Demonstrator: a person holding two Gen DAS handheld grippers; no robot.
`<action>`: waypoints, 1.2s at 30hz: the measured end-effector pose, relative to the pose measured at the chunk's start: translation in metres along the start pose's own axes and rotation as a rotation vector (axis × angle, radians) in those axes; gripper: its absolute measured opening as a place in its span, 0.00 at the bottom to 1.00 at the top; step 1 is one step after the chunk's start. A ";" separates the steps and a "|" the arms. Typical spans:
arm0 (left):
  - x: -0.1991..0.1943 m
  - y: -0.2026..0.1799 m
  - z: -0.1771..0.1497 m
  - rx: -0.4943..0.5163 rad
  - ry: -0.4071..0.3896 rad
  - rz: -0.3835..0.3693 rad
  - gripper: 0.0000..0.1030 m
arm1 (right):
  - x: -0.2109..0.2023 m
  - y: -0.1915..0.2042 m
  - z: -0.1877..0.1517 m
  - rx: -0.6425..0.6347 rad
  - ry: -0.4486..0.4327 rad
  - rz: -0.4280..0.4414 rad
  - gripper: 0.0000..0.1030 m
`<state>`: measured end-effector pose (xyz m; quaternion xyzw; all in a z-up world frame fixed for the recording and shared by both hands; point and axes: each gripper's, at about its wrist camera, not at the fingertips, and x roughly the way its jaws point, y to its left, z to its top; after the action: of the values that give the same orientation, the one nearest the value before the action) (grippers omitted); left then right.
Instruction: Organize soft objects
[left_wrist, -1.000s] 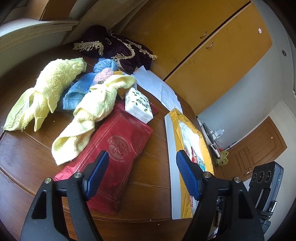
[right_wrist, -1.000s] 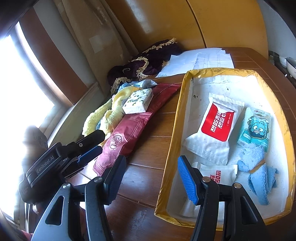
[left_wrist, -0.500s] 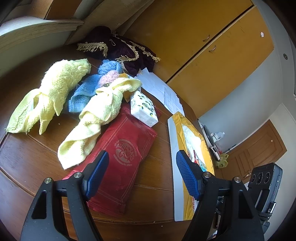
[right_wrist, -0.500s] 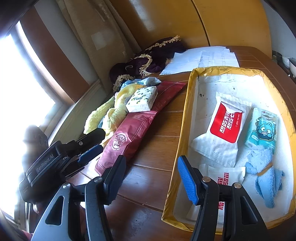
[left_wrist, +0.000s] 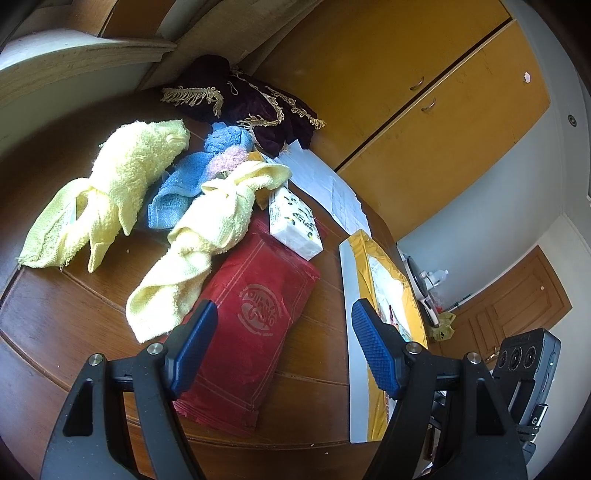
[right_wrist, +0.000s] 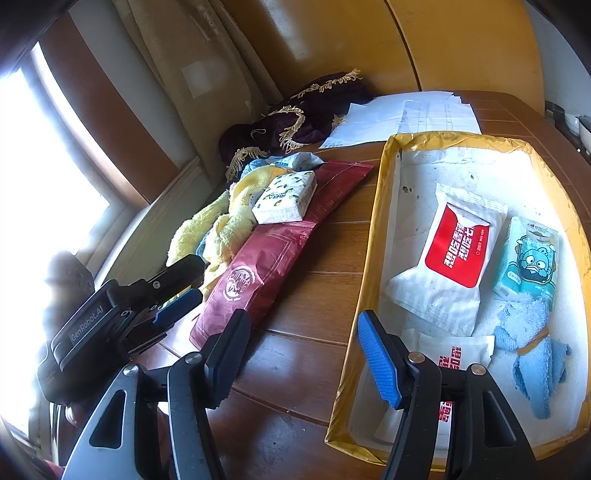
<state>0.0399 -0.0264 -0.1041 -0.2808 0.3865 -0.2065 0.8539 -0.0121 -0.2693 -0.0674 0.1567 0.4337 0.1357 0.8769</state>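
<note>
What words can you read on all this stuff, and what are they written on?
"GenRobot.AI": on the black body of the left gripper, seen in the right wrist view.
"想吃香辣 想吃七": large white characters on the red label of the white wipes packet in the yellow-rimmed tray; last character partly cut off.
Round white emblem on the long red plastic bag: too stylised to read.
Print on the white tissue pack with green leaves and the teal cartoon packet: too small.

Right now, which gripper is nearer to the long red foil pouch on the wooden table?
Left. The left gripper hovers open right over the long red foil pouch. The right gripper sits off the pouch's end, toward the yellow-rimmed tray.
</note>
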 end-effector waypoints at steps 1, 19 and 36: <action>0.001 0.000 0.000 -0.001 0.000 0.001 0.73 | 0.000 -0.001 0.000 0.000 -0.002 0.001 0.62; -0.001 0.012 0.008 0.009 0.009 0.056 0.75 | 0.005 0.020 0.014 -0.024 -0.033 0.029 0.63; 0.043 -0.005 -0.002 0.204 0.099 0.186 0.77 | 0.081 0.039 0.107 0.015 0.095 -0.017 0.63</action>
<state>0.0647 -0.0556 -0.1253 -0.1450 0.4294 -0.1783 0.8734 0.1177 -0.2203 -0.0487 0.1531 0.4771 0.1320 0.8553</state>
